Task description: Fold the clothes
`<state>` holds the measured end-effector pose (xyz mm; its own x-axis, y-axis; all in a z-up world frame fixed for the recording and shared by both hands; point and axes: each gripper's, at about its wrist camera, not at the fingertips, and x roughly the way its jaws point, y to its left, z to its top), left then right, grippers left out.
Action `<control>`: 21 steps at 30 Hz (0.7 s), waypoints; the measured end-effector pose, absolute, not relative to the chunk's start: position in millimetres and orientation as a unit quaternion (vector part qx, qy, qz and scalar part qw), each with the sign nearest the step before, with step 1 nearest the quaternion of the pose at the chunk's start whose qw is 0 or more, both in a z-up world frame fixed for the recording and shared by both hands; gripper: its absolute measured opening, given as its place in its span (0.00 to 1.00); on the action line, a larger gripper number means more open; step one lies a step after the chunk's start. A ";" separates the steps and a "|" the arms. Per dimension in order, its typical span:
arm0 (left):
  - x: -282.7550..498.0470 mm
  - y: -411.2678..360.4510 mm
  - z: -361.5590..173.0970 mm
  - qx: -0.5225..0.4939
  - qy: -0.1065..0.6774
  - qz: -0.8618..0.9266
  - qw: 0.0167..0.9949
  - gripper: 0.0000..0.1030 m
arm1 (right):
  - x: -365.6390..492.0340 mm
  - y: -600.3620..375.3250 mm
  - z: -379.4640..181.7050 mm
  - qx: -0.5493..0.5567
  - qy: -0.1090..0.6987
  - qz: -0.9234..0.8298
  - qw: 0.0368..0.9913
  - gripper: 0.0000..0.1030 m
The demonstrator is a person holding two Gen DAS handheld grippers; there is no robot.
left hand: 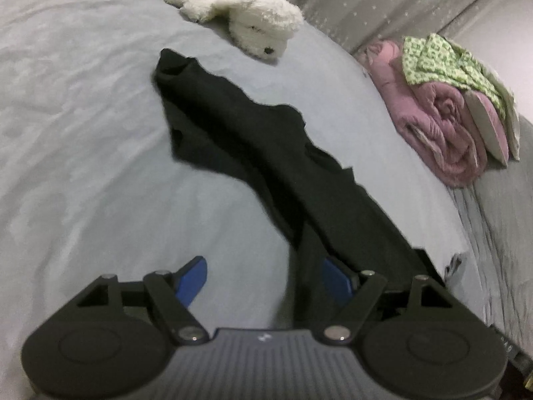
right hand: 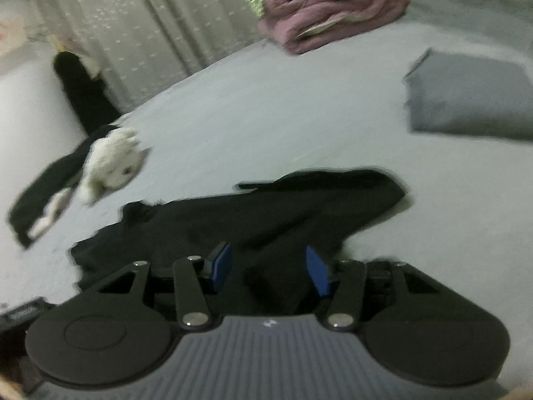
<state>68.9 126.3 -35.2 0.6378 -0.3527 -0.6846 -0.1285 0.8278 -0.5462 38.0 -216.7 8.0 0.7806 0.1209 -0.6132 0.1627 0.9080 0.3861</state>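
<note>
left gripper (left hand: 265,281) wide | right gripper (right hand: 268,268) wide | black garment (left hand: 253,140) on bed (left hand: 83,116)

The garment (left hand: 253,140) is plain black on a pale grey bed (left hand: 66,116). The plush toy (left hand: 240,10) is cream-white. At right, a pink quilt (left hand: 443,116) carries a green-and-white print cloth (left hand: 439,56). The curtain (left hand: 383,3) is grey with small white specks. Gripper pads (left hand: 191,280) are blue. A folded cloth (right hand: 466,96) is darker grey.

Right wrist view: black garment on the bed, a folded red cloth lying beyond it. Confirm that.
Not quite. In the right wrist view the folded cloth beyond the black garment on the bed is grey, not red.
</note>
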 end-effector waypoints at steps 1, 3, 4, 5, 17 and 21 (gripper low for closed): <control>71.3 123.7 -35.5 -0.290 0.417 -0.065 0.859 0.75 | 39.4 -219.4 7.1 0.207 0.330 -0.022 0.921 0.54; 75.2 117.8 -36.5 -0.296 0.413 -0.065 0.859 0.75 | 41.3 -224.7 4.0 0.201 0.330 -0.040 0.922 0.54; 76.1 114.3 -36.8 -0.298 0.413 -0.066 0.858 0.75 | 41.9 -227.3 1.8 0.202 0.331 -0.046 0.921 0.54; 76.6 110.9 -36.7 -0.297 0.413 -0.067 0.858 0.75 | 42.7 -229.2 -1.0 0.203 0.333 -0.051 0.919 0.55; 60.8 71.5 -39.2 -0.221 0.437 -0.119 0.864 0.39 | 43.6 -234.8 -13.2 0.205 0.355 -0.058 0.910 0.57; 54.3 64.4 -38.0 -0.193 0.439 -0.133 0.867 0.08 | 43.8 -231.0 -11.8 0.206 0.356 -0.052 0.910 0.58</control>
<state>54.3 64.4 -38.0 0.5794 -0.3997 -0.7104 0.0611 0.8904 -0.4511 43.8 -231.0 -11.8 0.7406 0.0520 -0.6700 0.2421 0.9094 0.3383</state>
